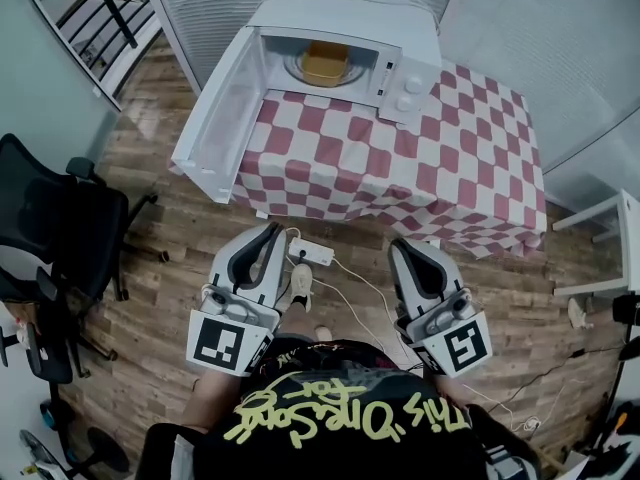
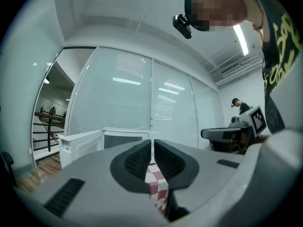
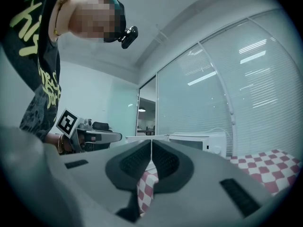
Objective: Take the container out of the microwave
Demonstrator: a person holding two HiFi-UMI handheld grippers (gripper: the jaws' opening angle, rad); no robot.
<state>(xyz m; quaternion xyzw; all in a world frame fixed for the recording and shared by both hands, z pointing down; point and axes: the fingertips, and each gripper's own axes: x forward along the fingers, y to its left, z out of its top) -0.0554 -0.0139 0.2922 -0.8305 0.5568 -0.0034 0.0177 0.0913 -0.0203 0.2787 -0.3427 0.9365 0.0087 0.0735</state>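
Inside open microwave (image 1: 340,13) sits container (image 1: 325,64).

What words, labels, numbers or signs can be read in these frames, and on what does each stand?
"This One Song for": best reading of the yellow script on the person's black shirt, upside down in the head view; uncertain.
Shirt lettering in both gripper views: cut off, unreadable.
Cubes on left gripper and right gripper: black-and-white marker patterns, no words.
Knob panel of the microwave: markings too small to read.
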